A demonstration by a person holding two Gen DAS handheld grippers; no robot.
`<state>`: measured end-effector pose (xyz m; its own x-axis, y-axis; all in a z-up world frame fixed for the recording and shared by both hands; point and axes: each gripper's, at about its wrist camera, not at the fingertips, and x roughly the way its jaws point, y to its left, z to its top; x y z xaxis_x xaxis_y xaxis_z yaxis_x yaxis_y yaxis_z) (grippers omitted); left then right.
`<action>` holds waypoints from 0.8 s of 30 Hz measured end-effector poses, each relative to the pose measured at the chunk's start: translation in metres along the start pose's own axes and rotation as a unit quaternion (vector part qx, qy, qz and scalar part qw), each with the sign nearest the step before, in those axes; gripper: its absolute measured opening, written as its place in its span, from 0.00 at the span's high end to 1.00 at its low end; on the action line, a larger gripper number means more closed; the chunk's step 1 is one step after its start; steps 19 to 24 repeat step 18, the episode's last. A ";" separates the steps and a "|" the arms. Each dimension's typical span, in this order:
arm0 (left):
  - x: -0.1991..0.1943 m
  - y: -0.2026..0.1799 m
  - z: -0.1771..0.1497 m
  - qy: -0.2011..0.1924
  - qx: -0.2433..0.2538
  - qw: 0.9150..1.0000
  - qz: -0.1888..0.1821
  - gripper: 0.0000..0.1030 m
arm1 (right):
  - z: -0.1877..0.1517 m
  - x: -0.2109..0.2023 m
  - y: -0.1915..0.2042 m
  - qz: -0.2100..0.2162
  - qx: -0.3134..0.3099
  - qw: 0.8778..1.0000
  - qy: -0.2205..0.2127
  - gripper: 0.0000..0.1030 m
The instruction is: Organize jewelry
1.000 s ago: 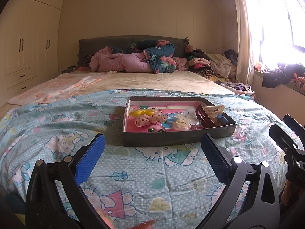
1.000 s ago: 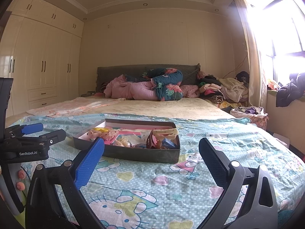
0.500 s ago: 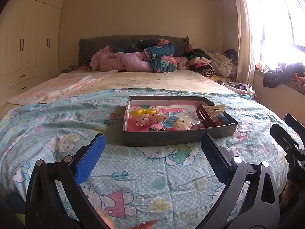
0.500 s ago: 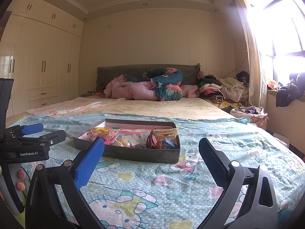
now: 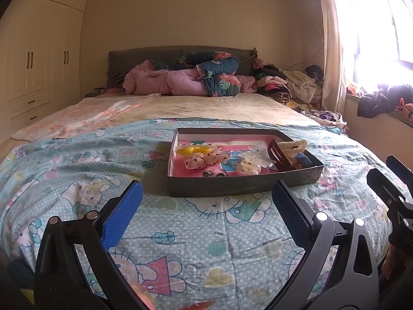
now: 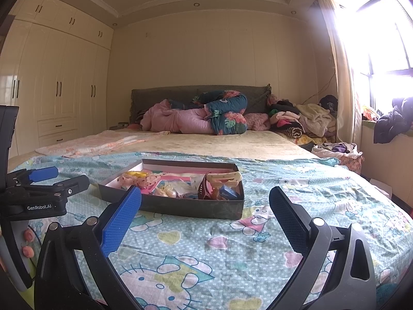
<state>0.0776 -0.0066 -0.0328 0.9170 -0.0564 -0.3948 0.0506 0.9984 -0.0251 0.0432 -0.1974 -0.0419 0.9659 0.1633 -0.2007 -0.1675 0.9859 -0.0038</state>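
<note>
A shallow dark box (image 5: 232,184) (image 6: 191,208) with a pink lining lies on the cartoon-print bedspread (image 5: 180,232) (image 6: 206,245). Inside are a yellow clip (image 5: 189,150), a spotted bow (image 5: 204,159), pale clear pieces (image 5: 249,164), a brown claw clip (image 5: 280,155) (image 6: 204,190) and a cream claw clip (image 5: 293,145) (image 6: 224,177). My left gripper (image 5: 206,206) hovers open before the box's near wall. My right gripper (image 6: 205,210) is open too, short of the box's right corner. Nothing is between either pair of fingers.
Rolled pink and floral quilts (image 5: 185,80) lie at the headboard, a clothes pile (image 5: 291,85) at the far right. White wardrobes (image 6: 51,90) line the left wall. A window ledge with clothing (image 5: 382,103) runs along the right.
The left wrist view has shifted slightly, with the box sitting a touch further right. Both grippers stay open and nothing has been picked up.
</note>
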 end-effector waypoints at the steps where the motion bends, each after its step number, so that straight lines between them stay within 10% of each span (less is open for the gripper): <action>1: 0.000 -0.001 -0.001 0.001 0.003 1.000 0.003 0.11 | 0.000 0.000 0.000 0.000 0.000 1.000 0.000 0.06; 24: 0.041 0.062 0.027 0.052 -0.078 0.993 0.068 0.11 | 0.010 0.051 -0.086 -0.081 0.101 0.989 0.075 0.06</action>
